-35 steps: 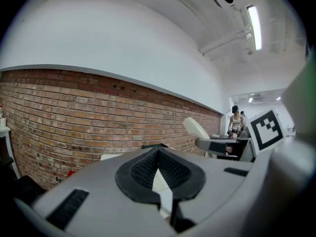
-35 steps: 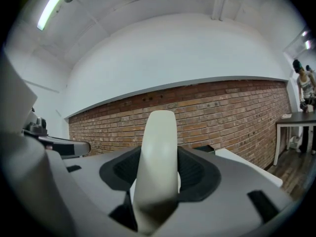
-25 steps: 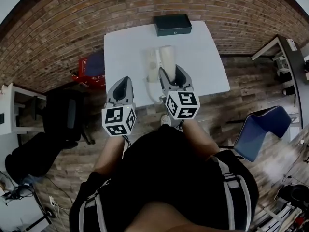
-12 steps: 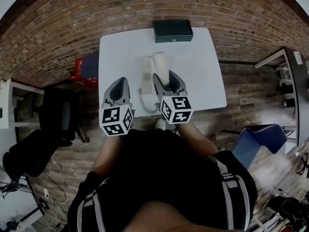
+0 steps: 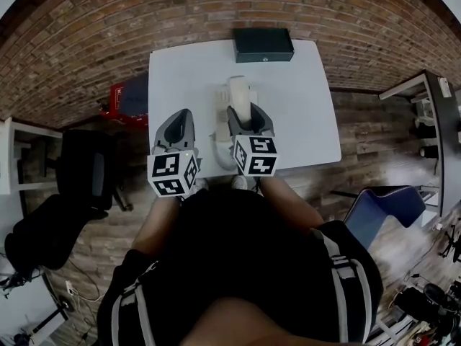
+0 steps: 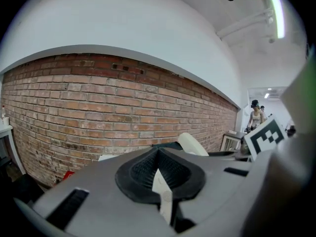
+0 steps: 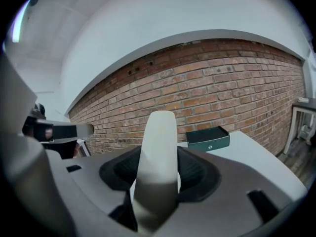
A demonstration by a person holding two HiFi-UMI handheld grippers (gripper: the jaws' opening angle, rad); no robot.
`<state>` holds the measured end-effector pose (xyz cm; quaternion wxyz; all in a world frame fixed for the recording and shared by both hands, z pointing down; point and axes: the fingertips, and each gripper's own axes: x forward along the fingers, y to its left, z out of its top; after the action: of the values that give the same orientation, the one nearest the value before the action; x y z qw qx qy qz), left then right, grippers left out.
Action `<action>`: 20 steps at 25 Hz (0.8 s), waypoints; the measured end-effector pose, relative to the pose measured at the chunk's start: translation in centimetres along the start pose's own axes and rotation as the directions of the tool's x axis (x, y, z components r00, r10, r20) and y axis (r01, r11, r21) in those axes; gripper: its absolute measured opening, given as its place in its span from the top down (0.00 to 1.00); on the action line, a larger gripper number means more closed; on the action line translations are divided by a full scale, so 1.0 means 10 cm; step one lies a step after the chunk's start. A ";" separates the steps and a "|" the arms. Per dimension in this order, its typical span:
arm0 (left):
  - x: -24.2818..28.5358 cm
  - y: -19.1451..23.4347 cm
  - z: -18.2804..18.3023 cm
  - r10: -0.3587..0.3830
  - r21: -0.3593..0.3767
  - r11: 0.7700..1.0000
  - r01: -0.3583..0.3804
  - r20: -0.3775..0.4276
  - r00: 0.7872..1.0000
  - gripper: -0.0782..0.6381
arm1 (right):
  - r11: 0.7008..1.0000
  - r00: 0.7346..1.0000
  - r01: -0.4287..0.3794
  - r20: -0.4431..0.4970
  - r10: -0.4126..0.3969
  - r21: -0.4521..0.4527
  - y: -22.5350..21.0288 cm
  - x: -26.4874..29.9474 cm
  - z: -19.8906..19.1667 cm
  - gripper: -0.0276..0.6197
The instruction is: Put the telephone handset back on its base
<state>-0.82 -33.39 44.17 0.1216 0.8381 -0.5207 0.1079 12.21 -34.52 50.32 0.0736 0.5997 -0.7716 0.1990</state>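
Observation:
My right gripper (image 5: 248,111) is shut on the cream telephone handset (image 5: 240,92), which sticks out beyond the jaws over the white table (image 5: 302,107). In the right gripper view the handset (image 7: 158,152) stands upright between the pads. The phone's base (image 5: 219,104) lies just left of the handset, partly hidden by it, and its coiled cord (image 5: 214,148) loops toward the near edge. My left gripper (image 5: 181,115) hovers over the table's near left part, jaws together and holding nothing. From the left gripper view the handset (image 6: 192,144) shows to the right.
A dark green box (image 5: 263,44) sits at the table's far edge against the brick wall (image 5: 108,20). A red object (image 5: 117,105) and a black chair (image 5: 86,168) are on the floor to the left. A blue chair (image 5: 382,207) stands at the right.
Both grippers have moved forward over the table's near edge. The right one still carries the handset, now lower and close beside the base.

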 end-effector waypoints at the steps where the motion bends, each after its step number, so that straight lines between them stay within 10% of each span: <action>1: 0.00 0.02 -0.01 -0.005 0.001 1.000 0.005 -0.002 1.000 0.90 | 1.000 1.000 0.017 -0.018 -0.017 0.002 0.00 0.05 -0.05 0.65; 20: -0.16 0.49 -0.08 0.045 -0.035 0.998 -0.045 -0.011 0.999 0.90 | 0.983 0.953 0.169 -0.268 -0.144 0.071 -0.07 0.66 -0.68 0.65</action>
<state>-5.93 -33.92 44.90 0.1367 0.8234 -0.5405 0.1058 10.29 -37.87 58.94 0.1623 0.6302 -0.6950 0.3058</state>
